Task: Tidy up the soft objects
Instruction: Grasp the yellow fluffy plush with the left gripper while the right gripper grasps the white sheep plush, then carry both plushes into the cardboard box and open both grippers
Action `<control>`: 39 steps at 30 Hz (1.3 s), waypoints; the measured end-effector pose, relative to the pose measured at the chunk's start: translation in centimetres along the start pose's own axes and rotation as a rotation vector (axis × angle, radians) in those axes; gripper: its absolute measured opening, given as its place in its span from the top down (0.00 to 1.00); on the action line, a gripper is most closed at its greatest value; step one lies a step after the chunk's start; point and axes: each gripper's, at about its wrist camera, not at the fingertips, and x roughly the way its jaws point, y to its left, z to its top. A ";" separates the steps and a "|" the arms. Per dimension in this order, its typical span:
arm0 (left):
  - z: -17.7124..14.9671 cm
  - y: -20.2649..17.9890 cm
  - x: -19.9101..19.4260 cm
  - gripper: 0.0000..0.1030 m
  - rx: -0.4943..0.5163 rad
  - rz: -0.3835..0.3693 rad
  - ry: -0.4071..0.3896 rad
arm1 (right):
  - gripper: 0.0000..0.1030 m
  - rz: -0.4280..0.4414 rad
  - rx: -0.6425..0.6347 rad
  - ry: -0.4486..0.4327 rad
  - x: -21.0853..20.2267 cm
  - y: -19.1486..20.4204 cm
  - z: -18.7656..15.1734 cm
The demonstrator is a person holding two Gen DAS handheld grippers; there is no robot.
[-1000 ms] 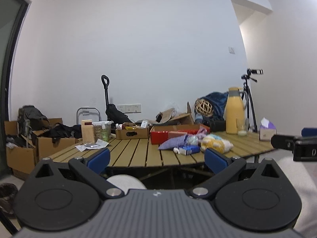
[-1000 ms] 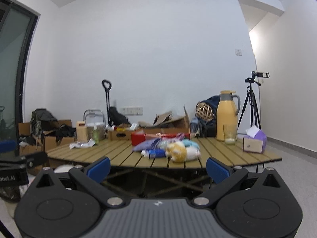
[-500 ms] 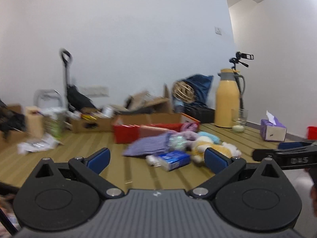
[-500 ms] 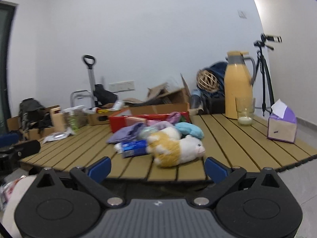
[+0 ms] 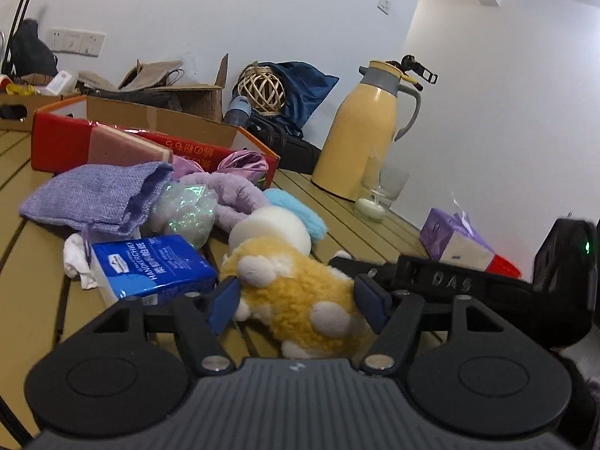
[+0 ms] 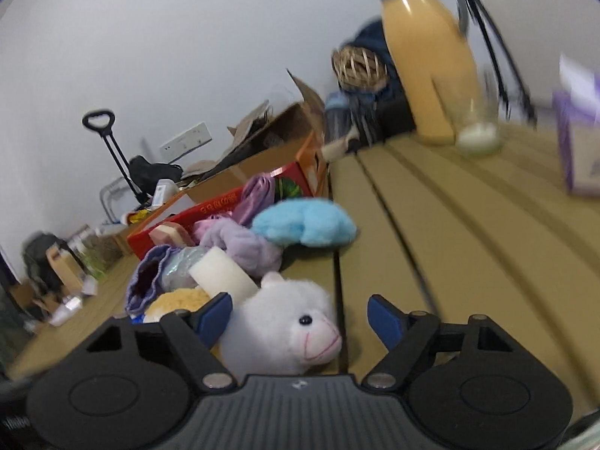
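Left wrist view: the left gripper (image 5: 298, 302) is right down at the pile, jaws wide and straddling the yellow body of the plush toy (image 5: 296, 300), not closed on it. The soft things all sit heaped on the worktop (image 5: 33, 247): purple knit pouch (image 5: 97, 195), tissue pack (image 5: 153, 266), blue fluffy piece (image 5: 300, 213). The red box (image 5: 60, 138) behind holds only a few items, so by my reading the sorting has barely begun. Half a second ago this gripper was well back from the heap; now it has closed right in.

Right wrist view: the right gripper (image 6: 300, 317) has jaws wide around the plush toy's white head (image 6: 288, 326), nothing clamped. Blurred background says it's moving. Earlier it looked on from the table edge; now it's in over the worktop, toy between the pads.
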 end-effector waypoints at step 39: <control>23.8 19.2 8.9 0.58 -0.134 0.312 -0.033 | 0.57 0.140 -0.029 0.193 24.4 16.8 14.8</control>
